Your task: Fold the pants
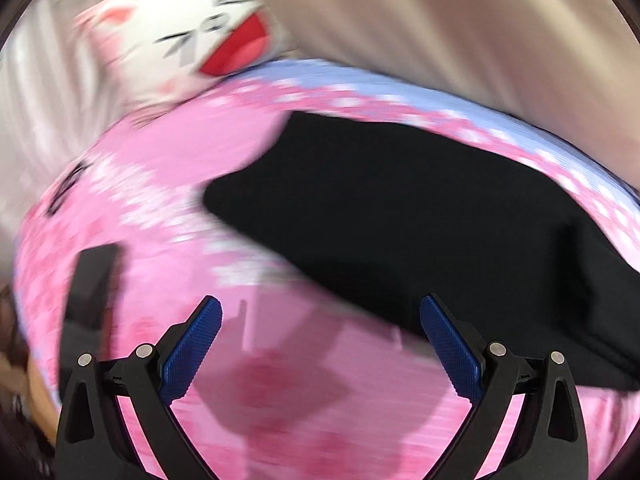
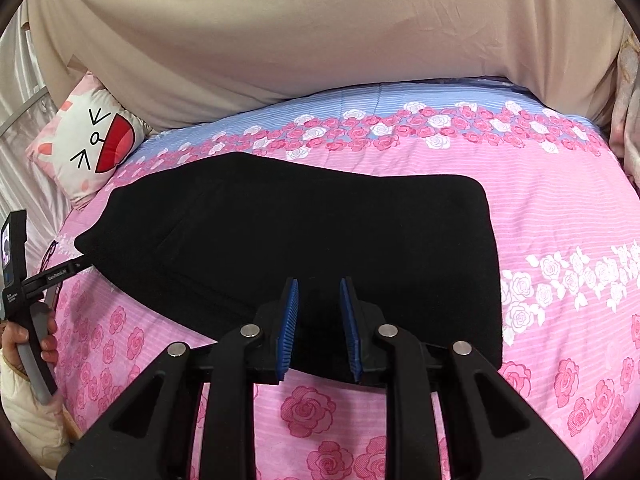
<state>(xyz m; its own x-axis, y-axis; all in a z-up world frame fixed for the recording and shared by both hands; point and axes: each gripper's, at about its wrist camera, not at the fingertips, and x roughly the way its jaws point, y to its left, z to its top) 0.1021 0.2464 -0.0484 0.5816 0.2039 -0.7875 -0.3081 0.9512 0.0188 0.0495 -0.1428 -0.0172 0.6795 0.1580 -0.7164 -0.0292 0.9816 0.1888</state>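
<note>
Black pants (image 2: 304,240) lie folded flat on a pink rose-print bedspread (image 2: 560,216), also in the blurred left wrist view (image 1: 420,220). My left gripper (image 1: 320,308) is wide open and empty, above the bedspread just left of the pants' near edge. My right gripper (image 2: 319,284) has its blue pads a narrow gap apart, over the pants' near edge; nothing shows between them. The left gripper's handle (image 2: 32,280), held in a hand, shows at the left of the right wrist view.
A cartoon cat pillow (image 2: 92,148) lies at the bed's far left corner, also in the left wrist view (image 1: 192,36). A beige sheet (image 2: 320,40) hangs behind the bed. Pale curtain and a rail stand at the left.
</note>
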